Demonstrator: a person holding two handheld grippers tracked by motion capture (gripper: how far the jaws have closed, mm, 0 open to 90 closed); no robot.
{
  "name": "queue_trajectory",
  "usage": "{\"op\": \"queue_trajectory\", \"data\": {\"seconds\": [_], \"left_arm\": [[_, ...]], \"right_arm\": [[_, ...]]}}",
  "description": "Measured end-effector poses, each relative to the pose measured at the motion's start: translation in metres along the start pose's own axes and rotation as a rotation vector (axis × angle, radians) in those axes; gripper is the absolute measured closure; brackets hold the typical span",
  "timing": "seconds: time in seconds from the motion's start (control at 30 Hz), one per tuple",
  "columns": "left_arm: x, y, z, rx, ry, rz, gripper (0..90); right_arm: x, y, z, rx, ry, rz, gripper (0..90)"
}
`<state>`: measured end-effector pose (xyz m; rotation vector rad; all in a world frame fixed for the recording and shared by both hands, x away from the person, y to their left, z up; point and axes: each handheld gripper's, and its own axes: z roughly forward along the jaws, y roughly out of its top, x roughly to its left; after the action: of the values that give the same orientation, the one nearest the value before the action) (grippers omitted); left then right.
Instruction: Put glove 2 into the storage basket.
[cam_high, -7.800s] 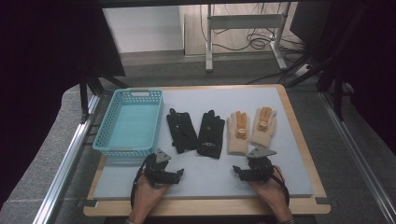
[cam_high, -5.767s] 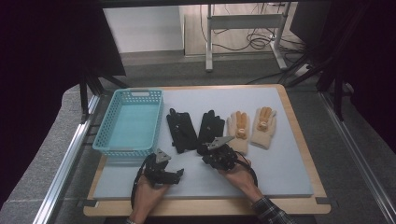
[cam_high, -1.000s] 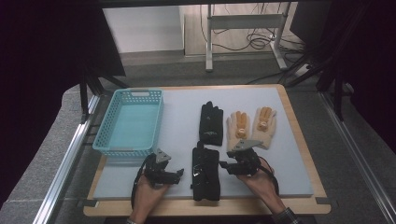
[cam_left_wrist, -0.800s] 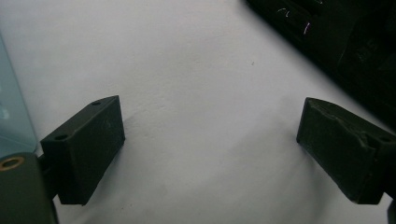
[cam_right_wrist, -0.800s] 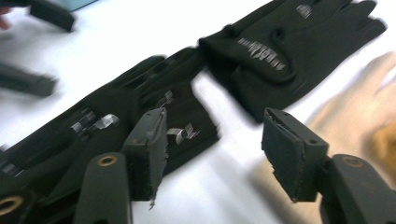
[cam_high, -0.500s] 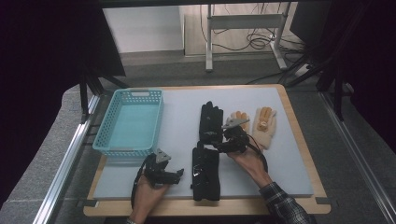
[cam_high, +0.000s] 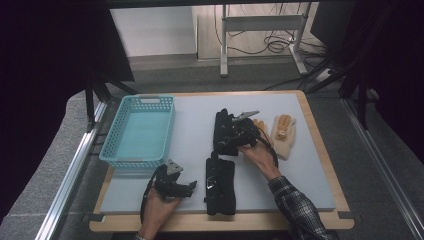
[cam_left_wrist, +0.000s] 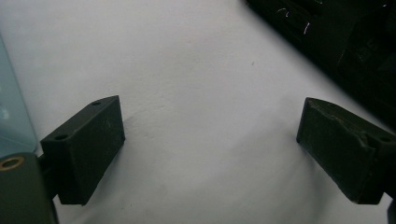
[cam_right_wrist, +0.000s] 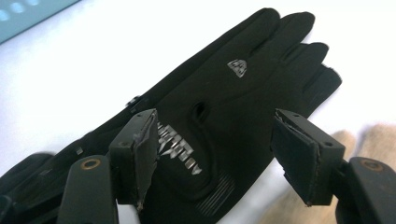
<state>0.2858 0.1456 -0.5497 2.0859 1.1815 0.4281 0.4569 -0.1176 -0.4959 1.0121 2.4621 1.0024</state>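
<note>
1. Black glove, near: lay flat at front edge of table, just beside left gripper, whose jaws stood apart, empty.
2. Black glove, far: lay mid-table beside tan gloves; right gripper over its cuff, jaws just opened wide, pads not pressing.
3. Step, est.: reach for 2nd glove. Next: lower, pinch cuff.
4. Basket: far left, empty.

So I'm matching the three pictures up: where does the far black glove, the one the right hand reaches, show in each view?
High view: far black glove lies mid-table, under the right gripper.
Right gripper view: it lies centre frame, between the open jaws, fingers pointing to the upper right.
Left gripper view: I can't tell; the dark shape at top right may be the nearer glove.
Shared landmark: the blue basket.
</note>
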Motion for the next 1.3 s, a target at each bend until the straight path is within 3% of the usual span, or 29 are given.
{"op": "queue_trajectory", "data": {"seconds": [0.17, 0.27, 0.43, 0.6, 0.67, 0.73, 0.97, 1.13, 1.3], "left_arm": [[0.0, 0.0, 0.0, 0.004, 0.0, 0.002, 7.8], [0.0, 0.0, 0.0, 0.004, 0.0, 0.002, 7.8], [0.0, 0.0, 0.0, 0.005, -0.001, 0.003, 7.8], [0.0, 0.0, 0.0, 0.002, -0.002, 0.0, 7.8], [0.0, 0.0, 0.0, 0.003, -0.002, 0.001, 7.8], [0.0, 0.0, 0.0, 0.001, -0.001, 0.001, 7.8], [0.0, 0.0, 0.0, -0.003, 0.0, -0.002, 7.8], [0.0, 0.0, 0.0, -0.001, -0.001, 0.0, 7.8], [0.0, 0.0, 0.0, -0.003, 0.0, -0.003, 7.8]], "right_arm": [[-0.01, 0.007, 0.009, 0.005, -0.012, 0.028, 35.2], [-0.014, 0.01, 0.013, 0.01, -0.021, 0.021, 39.4], [-0.015, 0.012, 0.024, 0.02, 0.005, 0.009, 42.5], [-0.015, 0.013, 0.039, 0.048, 0.002, 0.01, 34.3], [-0.015, 0.013, 0.045, 0.079, -0.015, -0.016, 28.7], [-0.015, 0.013, 0.048, 0.092, -0.013, -0.027, 29.2], [-0.015, 0.014, 0.048, 0.097, -0.017, 0.013, 46.4], [-0.008, 0.013, 0.046, 0.088, 0.013, 0.024, 72.1], [-0.008, 0.012, 0.045, 0.08, 0.026, 0.06, 75.5]]}}
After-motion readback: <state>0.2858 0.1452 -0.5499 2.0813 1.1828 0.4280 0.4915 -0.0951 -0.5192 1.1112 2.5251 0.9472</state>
